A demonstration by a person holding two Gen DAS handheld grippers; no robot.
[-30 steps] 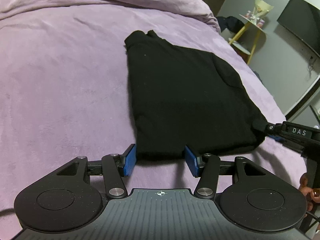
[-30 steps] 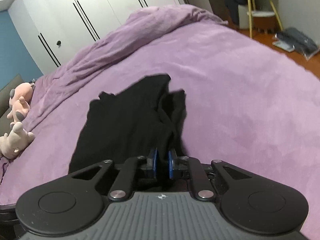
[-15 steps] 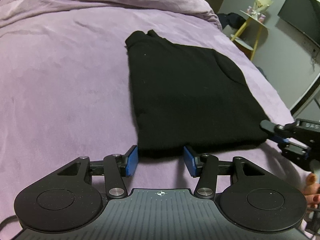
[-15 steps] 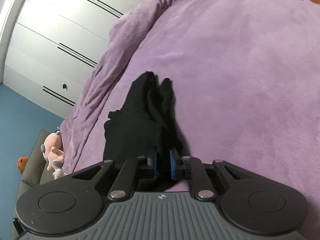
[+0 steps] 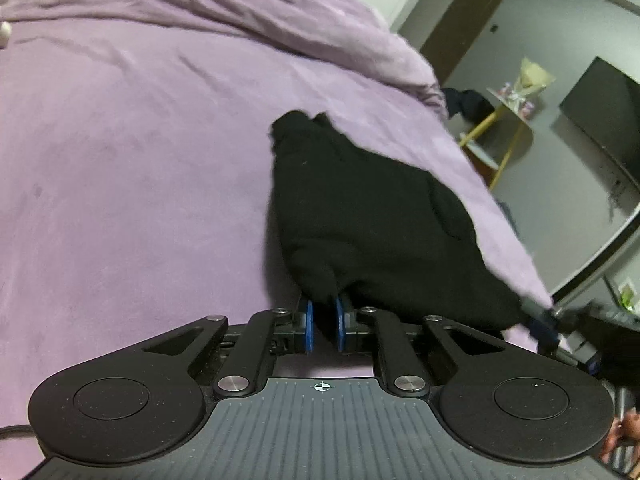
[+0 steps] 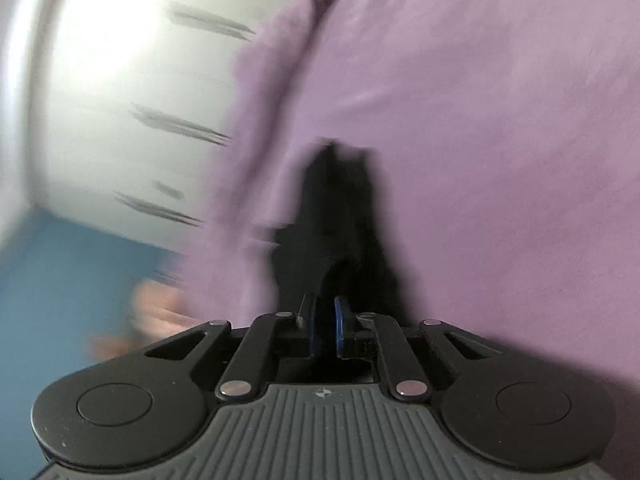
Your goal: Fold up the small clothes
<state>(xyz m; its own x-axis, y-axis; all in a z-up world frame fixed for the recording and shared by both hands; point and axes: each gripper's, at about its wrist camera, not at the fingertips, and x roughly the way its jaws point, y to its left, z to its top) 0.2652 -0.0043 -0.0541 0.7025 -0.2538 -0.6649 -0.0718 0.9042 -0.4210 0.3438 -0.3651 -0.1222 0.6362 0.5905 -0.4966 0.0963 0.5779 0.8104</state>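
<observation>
A black garment lies folded on the purple bed cover; its near edge is bunched and lifted a little. My left gripper sits at the near left corner, and its jaws are closing with a pinch of black cloth pressed between the blue pads. In the left wrist view my right gripper holds the garment's near right corner. The blurred right wrist view shows the right gripper closing tight on the black garment, which stretches away from its blue pads.
A bunched purple duvet lies at the far end of the bed. Right of the bed stand a yellow-legged side table and a dark screen. White wardrobe doors and a blurred pink soft toy lie to the left.
The left jaws came together on the garment's near edge, which now bunches up between the pads. The right gripper has rolled, still gripping its corner; its view is now blurred.
</observation>
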